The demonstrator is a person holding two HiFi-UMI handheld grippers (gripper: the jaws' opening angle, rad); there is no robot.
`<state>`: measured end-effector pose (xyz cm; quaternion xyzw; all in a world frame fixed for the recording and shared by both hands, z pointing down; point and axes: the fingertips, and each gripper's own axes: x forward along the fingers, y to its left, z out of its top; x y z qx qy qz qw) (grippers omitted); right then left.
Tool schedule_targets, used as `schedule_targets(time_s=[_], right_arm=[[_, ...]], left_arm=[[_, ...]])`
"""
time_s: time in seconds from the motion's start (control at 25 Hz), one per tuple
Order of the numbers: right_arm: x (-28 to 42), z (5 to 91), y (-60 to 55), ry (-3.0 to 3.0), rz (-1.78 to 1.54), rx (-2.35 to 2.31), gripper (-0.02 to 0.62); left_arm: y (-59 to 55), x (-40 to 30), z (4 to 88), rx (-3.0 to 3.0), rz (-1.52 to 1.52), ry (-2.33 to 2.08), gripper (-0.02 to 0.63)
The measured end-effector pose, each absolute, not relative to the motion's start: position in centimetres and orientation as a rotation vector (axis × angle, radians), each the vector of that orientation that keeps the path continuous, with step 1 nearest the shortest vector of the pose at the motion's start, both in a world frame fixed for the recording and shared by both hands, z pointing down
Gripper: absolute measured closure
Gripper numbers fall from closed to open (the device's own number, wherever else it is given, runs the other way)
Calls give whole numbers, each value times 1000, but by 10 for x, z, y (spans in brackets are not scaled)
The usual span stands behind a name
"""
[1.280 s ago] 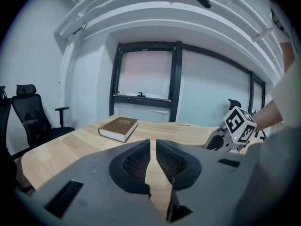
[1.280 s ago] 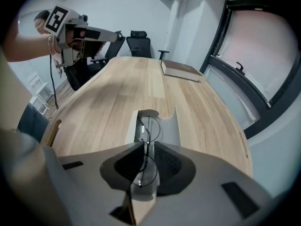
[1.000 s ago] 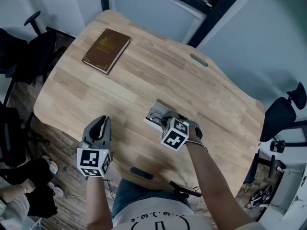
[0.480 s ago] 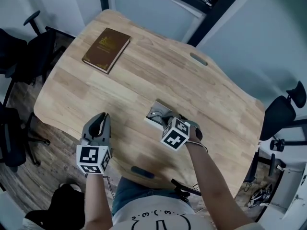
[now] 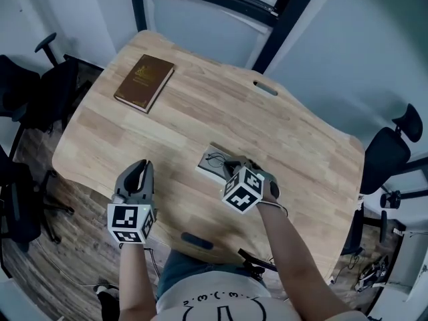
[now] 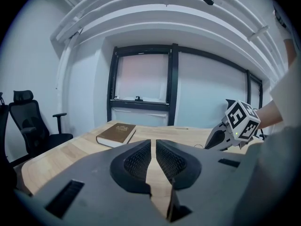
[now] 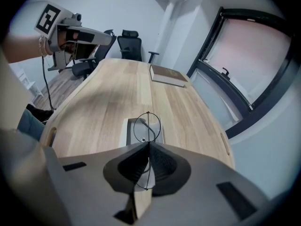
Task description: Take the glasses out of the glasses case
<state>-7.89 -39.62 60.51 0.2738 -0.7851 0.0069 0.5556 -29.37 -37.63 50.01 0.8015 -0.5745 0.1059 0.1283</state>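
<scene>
Glasses [image 7: 147,126] pinched over the glasses case [image 7: 128,132]
Right gripper [image 7: 148,147] clamps their thin frame; left gripper [image 6: 153,149], left of the case, is pressed together, empty.

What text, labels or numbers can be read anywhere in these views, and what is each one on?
Nothing here can be read as words.
Book: gold print on the brown cover, too small to read.
Marker cubes: black-and-white square patterns, no words or numbers.
Shirt: dark print cut off by the picture's bottom edge, unreadable.
</scene>
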Motion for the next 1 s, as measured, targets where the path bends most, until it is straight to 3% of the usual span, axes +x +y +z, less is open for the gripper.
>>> schedule_targets(time_s=[0.52,1.0], right_arm=[[-68,518,-385,-2072,-38,832,537],[-18,443,-353,-2219,-92,1086,537]], left_arm=[[-354,-263,452,2414,270,-1752,568],[-329,-225,395,2530,211,-1844,568]])
